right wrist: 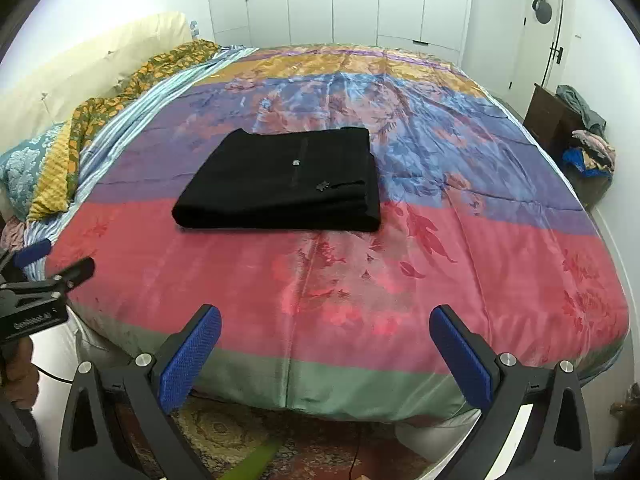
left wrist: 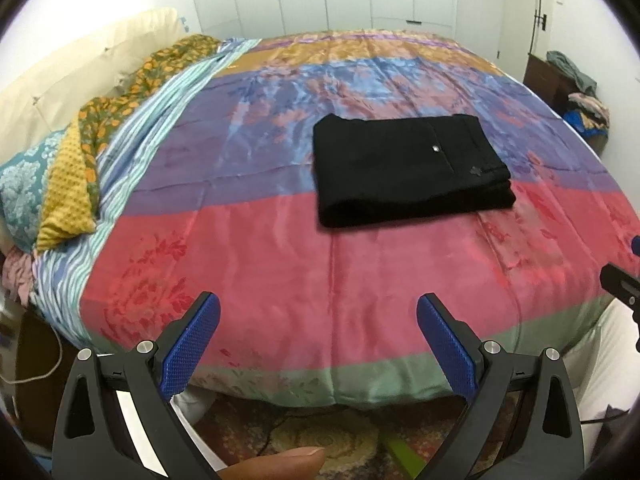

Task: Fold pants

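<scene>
Nearest each camera, the left gripper (left wrist: 318, 322) and the right gripper (right wrist: 325, 334) are positioned at the foot edge of the bed, both with blue-padded jaws spread wide and released, grasping nothing. A fingertip (left wrist: 280, 462) of the person's hand is visible below the left gripper. Beyond the jaws lies the multicoloured satin quilt (right wrist: 460, 248) with green, red, purple, blue and orange bands, covering the bed. On the boundary of the red and purple bands rests the pair of black fabric pants (left wrist: 408, 168), well apart from both grippers. The pants form 1 compact rectangular stack with aligned edges; a small button (right wrist: 296, 162) faces up. Judged from this layout, the folding appears complete, and no step appears left except perhaps a minor edge adjustment. Farther back are patterned pillows (left wrist: 52, 184) and white wardrobe doors (right wrist: 356, 0).
</scene>
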`<state>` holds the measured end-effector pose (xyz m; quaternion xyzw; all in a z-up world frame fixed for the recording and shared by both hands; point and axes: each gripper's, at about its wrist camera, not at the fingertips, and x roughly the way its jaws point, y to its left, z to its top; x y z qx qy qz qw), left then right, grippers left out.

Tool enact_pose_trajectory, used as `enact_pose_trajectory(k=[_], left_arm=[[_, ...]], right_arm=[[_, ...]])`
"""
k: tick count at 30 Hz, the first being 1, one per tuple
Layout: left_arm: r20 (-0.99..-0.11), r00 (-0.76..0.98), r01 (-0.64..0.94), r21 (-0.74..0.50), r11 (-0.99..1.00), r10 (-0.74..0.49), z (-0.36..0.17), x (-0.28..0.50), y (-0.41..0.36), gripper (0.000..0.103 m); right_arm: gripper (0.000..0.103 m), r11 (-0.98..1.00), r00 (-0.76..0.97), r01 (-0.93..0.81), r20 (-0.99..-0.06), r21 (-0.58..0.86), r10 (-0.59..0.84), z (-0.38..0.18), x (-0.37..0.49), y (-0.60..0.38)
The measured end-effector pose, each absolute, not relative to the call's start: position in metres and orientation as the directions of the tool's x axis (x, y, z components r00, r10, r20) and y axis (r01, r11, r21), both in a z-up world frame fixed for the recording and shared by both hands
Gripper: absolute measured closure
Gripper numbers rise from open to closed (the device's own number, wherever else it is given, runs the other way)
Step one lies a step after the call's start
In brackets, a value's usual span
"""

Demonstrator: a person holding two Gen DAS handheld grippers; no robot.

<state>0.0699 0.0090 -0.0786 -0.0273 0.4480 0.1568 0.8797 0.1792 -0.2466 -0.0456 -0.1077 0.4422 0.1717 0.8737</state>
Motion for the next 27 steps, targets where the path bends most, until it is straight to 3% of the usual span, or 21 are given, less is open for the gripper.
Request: enact_pose_trajectory(k=[27], left_arm=[[-0.822, 0.539, -0.264, 0.041, 0.964, 0.183, -0.063, 0.071, 0.002, 0.003]], right_arm=[[0.000, 0.910, 0.594, -0.405, -0.781, -0.085, 0.192, -0.021, 0.176, -0.238]])
